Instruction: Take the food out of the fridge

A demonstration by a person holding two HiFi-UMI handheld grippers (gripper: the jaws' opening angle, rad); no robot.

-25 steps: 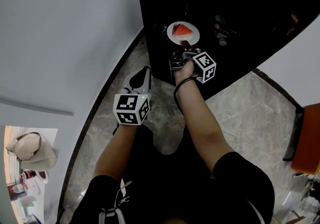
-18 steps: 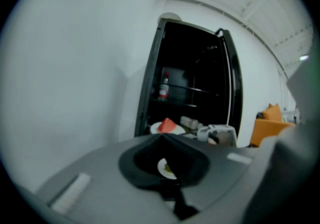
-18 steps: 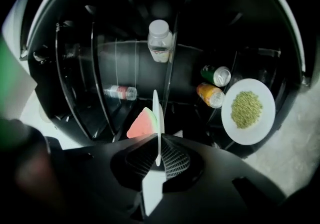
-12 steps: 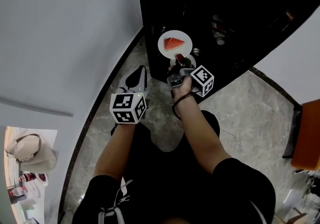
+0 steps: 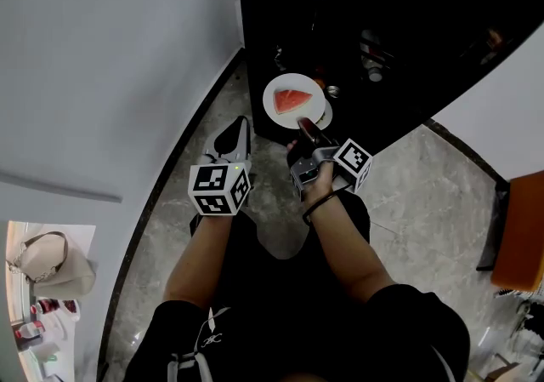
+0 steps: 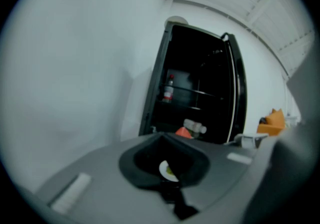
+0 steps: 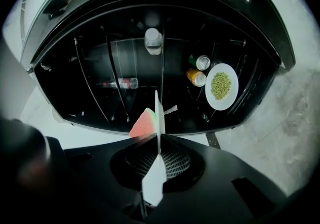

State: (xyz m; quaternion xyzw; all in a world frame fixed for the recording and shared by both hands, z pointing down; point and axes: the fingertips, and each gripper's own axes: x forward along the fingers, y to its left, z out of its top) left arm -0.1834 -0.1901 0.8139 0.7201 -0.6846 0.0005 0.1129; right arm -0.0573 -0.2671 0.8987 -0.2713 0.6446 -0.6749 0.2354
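A white plate [image 5: 285, 101] with a red watermelon slice [image 5: 293, 100] hangs in front of the open black fridge [image 5: 408, 23], over the marble floor. My right gripper [image 5: 304, 126] is shut on the plate's near rim. In the right gripper view the plate [image 7: 159, 113] shows edge-on between the jaws of the right gripper [image 7: 159, 140], with the watermelon slice [image 7: 144, 123] on its left side. My left gripper [image 5: 233, 132] hangs shut to the left of the plate, holding nothing. In its own view the left gripper [image 6: 167, 143] faces the fridge [image 6: 200, 93].
On the fridge shelves are a second plate with green food [image 7: 220, 86], two cans [image 7: 199, 69], an upright bottle [image 7: 153, 41] and a lying bottle [image 7: 121, 83]. A white wall [image 5: 110, 57] runs along the left. An orange object [image 5: 520, 236] stands at the right edge.
My right gripper has drawn the plate with the watermelon out of the fridge, toward the person and slightly left. The left gripper has stayed in place.
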